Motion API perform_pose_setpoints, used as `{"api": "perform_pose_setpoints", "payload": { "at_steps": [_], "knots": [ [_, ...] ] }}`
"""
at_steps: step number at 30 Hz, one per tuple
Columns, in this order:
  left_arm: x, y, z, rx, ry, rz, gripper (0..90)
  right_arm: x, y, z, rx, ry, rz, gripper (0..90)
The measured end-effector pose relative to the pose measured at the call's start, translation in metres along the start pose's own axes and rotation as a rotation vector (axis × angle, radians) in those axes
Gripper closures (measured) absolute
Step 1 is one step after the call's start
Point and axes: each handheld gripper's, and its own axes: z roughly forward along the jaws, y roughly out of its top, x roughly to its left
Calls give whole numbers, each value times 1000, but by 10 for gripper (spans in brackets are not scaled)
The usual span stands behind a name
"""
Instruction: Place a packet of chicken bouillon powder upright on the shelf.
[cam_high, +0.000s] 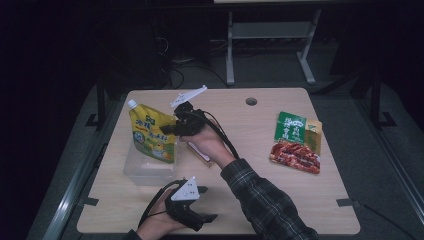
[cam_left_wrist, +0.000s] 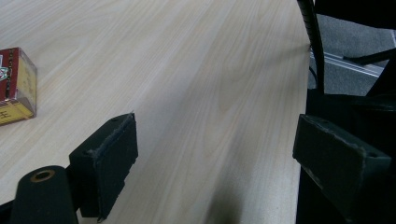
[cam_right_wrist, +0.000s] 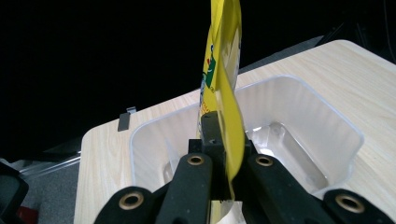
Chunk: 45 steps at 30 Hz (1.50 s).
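- Grippers: two. The left gripper (cam_high: 200, 212) has nothing between its jaws; the right gripper (cam_high: 167, 128) is clamped on a pouch.
- Yellow spouted pouch (cam_high: 151, 134): one.
- Clear plastic container (cam_high: 145, 169): one.
- Green-and-red food packet (cam_high: 296, 142): one, lying flat.
- Small box (cam_high: 200, 151): one, beneath the right hand; its red-and-yellow end appears in the left gripper view.
- Wooden table (cam_high: 240, 150): one.
- Round hole in the tabletop (cam_high: 251, 101): one.
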Motion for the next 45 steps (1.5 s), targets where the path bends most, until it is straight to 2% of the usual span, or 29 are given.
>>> {"api": "perform_pose_setpoints", "payload": {
  "at_steps": [8, 23, 32, 34, 37, 41, 45],
  "knots": [
    [1, 0, -2, 5, 2, 1, 137, 2, -3, 12, 19, 14, -2, 900],
    [2, 0, -2, 8, -1, -4, 137, -1, -14, 32, 69, 4, 8, 900],
    [3, -1, -2, 9, -1, -5, 137, 1, -18, 41, 98, -6, -28, 900],
    [3, -1, -2, 11, 1, -5, 137, 3, -19, 43, 103, -4, -23, 897],
    [3, -1, -2, 9, 2, -6, 137, 5, -20, 45, 123, 1, -46, 875],
    [4, -1, -2, 14, 4, -3, 137, 7, -21, 41, 115, 11, -41, 757],
    [5, -1, -3, 21, 6, 4, 137, 7, -21, 29, 104, -13, -60, 557]
  ]
}}
